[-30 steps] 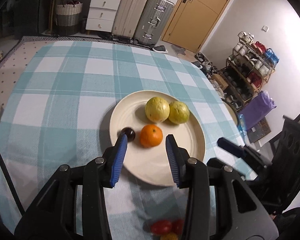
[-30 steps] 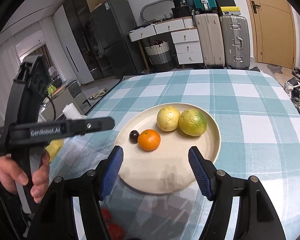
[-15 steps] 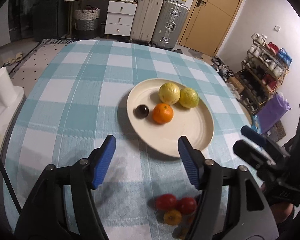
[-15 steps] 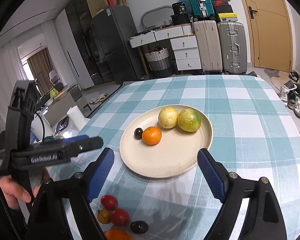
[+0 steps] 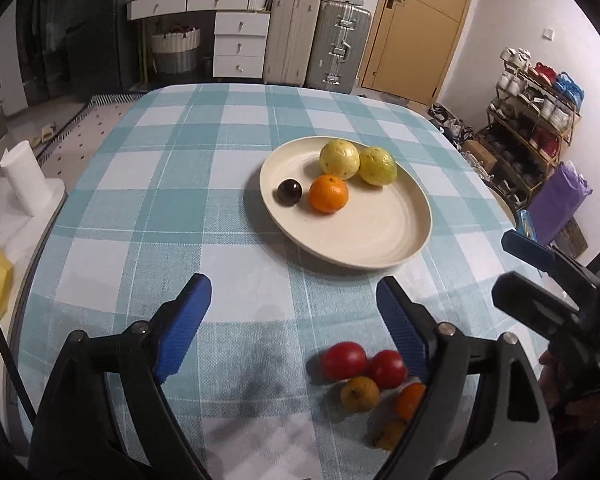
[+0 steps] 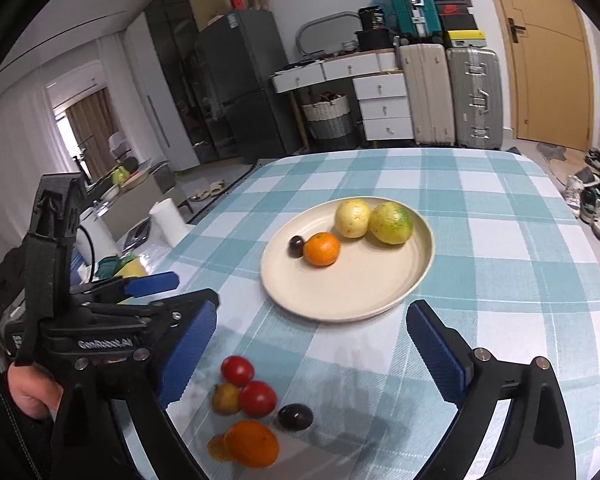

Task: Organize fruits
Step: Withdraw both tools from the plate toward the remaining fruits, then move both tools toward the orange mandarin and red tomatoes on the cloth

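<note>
The orange now sits on the plate beside the dark plum, no longer between my left claw's jaws. Both my claws, right too, are opening, empty, pulled back toward the near loose fruits.

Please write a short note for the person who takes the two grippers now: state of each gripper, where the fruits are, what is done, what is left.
Left gripper: jaws opening, nothing between them.
Right gripper: jaws opening, also empty.
Plate: holds four fruits: orange, dark plum, yellow fruit, yellow-green fruit.
Left on the tablecloth near you: two red tomatoes, a dark fruit, a bigger orange and small yellow-orange ones.
</note>
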`<state>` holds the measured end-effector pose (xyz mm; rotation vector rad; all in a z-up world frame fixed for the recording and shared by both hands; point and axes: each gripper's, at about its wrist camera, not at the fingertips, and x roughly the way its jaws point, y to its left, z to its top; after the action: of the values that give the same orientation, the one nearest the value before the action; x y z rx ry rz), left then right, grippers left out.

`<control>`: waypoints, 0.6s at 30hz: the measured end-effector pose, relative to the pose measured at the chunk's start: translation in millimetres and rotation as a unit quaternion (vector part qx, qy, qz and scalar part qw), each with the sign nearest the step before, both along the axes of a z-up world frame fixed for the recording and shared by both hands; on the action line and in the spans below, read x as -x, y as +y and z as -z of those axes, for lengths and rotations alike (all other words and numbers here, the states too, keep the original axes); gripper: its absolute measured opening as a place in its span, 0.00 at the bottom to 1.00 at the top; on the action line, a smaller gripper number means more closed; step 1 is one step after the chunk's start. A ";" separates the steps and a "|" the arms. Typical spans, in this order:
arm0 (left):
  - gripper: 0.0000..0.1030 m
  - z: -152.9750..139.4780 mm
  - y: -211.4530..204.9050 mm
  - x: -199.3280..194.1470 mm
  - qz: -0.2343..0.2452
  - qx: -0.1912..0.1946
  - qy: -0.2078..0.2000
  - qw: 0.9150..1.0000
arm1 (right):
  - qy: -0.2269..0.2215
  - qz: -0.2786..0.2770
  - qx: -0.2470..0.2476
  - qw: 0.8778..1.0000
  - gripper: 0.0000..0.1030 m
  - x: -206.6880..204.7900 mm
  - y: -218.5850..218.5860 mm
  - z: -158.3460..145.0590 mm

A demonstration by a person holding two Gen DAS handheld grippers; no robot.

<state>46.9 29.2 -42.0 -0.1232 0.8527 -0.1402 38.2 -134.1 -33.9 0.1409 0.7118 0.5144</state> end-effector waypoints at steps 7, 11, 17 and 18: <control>0.98 2.8 0.7 13.2 -0.001 0.005 0.003 1.000 | -0.005 -0.028 0.006 1.000 1.00 19.4 6.8 2.6; 0.99 7.2 3.8 20.9 -0.002 -0.005 0.005 1.000 | -0.006 -0.028 0.006 1.000 1.00 29.1 4.7 5.7; 0.99 20.9 7.5 29.1 0.000 0.004 0.026 1.000 | 0.024 -0.034 0.003 0.999 1.00 37.1 2.2 20.2; 0.99 22.9 8.1 30.2 0.000 0.008 0.029 1.000 | 0.028 -0.034 0.001 0.999 1.00 38.3 1.9 22.2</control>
<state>16.7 37.3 -64.9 -0.1424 0.9096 -0.1445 -0.2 -132.2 -56.1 0.1301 0.7747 0.5770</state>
